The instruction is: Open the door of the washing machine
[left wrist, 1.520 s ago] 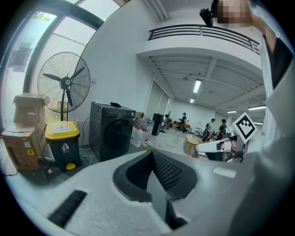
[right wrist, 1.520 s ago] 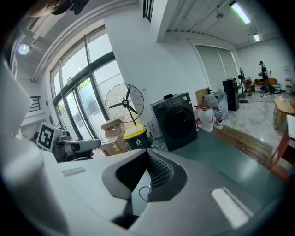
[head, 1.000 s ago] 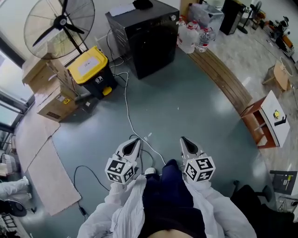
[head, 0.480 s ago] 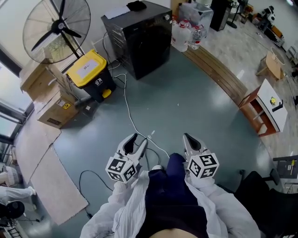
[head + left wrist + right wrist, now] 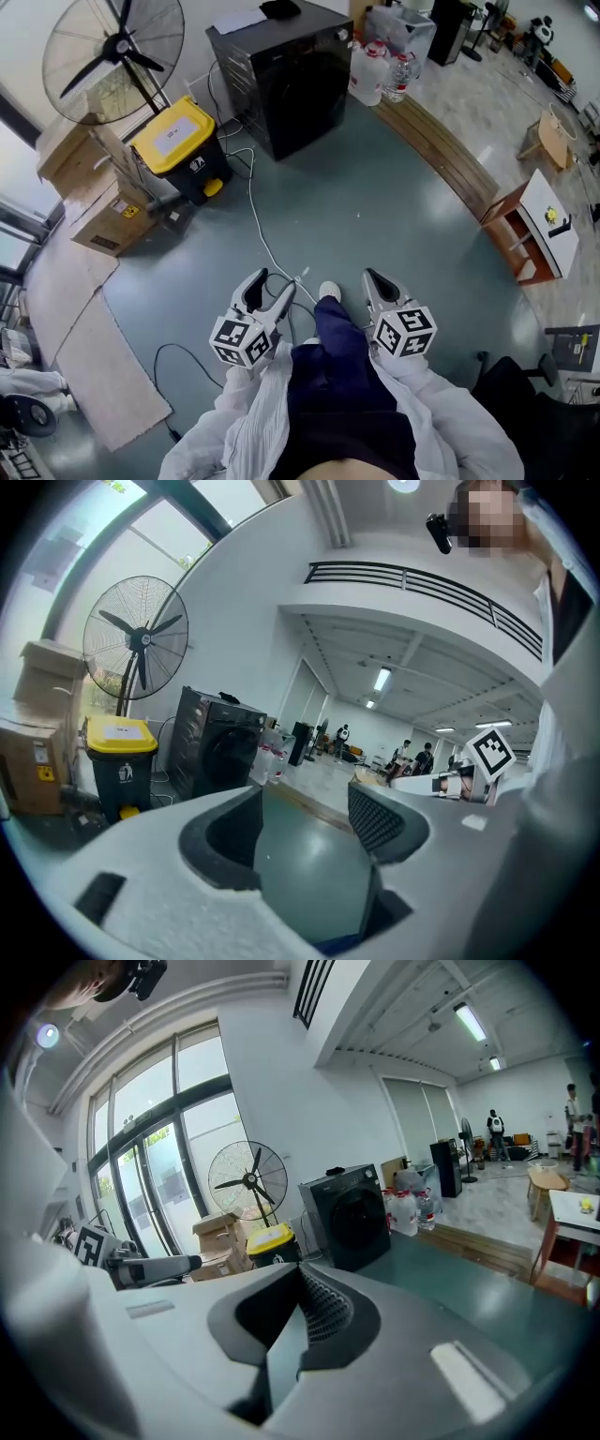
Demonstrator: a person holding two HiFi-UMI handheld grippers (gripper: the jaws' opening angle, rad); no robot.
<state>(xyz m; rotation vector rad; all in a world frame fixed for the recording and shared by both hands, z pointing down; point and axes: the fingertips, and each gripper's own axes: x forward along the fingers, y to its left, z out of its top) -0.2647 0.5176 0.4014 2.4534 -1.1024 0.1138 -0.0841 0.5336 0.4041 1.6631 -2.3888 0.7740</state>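
The black washing machine (image 5: 286,70) stands at the far wall with its round door (image 5: 309,94) closed. It shows small in the left gripper view (image 5: 217,747) and in the right gripper view (image 5: 349,1215), several steps away. My left gripper (image 5: 269,289) hangs over the green floor with its jaws opening; only floor lies between them (image 5: 305,799). My right gripper (image 5: 375,281) is held beside it with its jaws together and nothing in them (image 5: 302,1274). Neither gripper touches anything.
A yellow-lidded bin (image 5: 178,141), a big fan (image 5: 112,52) and cardboard boxes (image 5: 94,187) stand left of the machine. Water bottles (image 5: 375,70) are on its right. A white cable (image 5: 258,225) runs across the floor. A wooden strip (image 5: 450,159) and a small stand (image 5: 530,230) lie right.
The left gripper's jaws have spread apart from shut. Both grippers have drifted slightly forward, and a shoe has come into view between them.
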